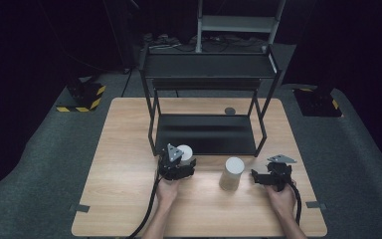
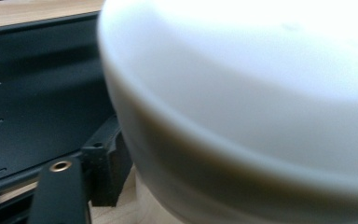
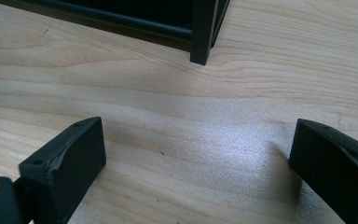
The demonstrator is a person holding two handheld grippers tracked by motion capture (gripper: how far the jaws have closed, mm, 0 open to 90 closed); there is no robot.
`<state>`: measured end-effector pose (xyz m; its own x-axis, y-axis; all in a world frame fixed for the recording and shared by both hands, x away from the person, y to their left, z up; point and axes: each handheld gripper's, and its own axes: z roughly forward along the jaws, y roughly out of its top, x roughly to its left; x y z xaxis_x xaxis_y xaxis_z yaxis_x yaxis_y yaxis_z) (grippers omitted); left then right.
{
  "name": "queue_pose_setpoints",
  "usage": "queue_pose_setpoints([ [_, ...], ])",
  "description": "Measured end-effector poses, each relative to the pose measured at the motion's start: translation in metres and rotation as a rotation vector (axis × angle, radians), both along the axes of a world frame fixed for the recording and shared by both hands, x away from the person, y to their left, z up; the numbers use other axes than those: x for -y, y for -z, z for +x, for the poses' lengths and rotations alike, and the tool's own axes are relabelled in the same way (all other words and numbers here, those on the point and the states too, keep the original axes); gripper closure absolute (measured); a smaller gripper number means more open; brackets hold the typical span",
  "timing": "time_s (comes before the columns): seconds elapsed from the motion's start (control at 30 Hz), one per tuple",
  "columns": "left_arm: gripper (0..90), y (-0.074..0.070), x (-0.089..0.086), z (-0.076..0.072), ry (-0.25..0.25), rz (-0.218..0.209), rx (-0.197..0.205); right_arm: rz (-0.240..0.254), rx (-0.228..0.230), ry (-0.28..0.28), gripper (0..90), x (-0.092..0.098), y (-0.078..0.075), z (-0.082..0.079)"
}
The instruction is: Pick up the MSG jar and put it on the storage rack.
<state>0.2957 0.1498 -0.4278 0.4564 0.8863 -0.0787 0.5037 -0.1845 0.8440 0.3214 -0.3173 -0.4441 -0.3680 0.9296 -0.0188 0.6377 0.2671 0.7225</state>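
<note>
While upright, white cup fills left tool.

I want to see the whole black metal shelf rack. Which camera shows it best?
The high view: the black metal shelf rack stands whole on the table. The left gripper view catches its lower tray; the right gripper view catches one leg.
</note>
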Motion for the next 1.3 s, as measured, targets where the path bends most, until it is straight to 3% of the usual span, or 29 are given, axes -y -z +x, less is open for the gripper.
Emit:
queue_pose_setpoints([
  [0.63,33.9,-0.002,0.007,-0.005,0.005,0.047,0.031,0.0,0.0,0.0,3.0,0.0,0.0,0.0],
  [1.1,34.4,-0.009,-0.002,-0.002,0.033,0.022,0.004,0.0,0.0,0.0,3.0,0.0,0.0,0.0],
  [1.3,34.5,-0.015,-0.004,-0.002,0.044,0.029,0.004,0.0,0.0,0.0,3.0,0.0,0.0,0.0],
])
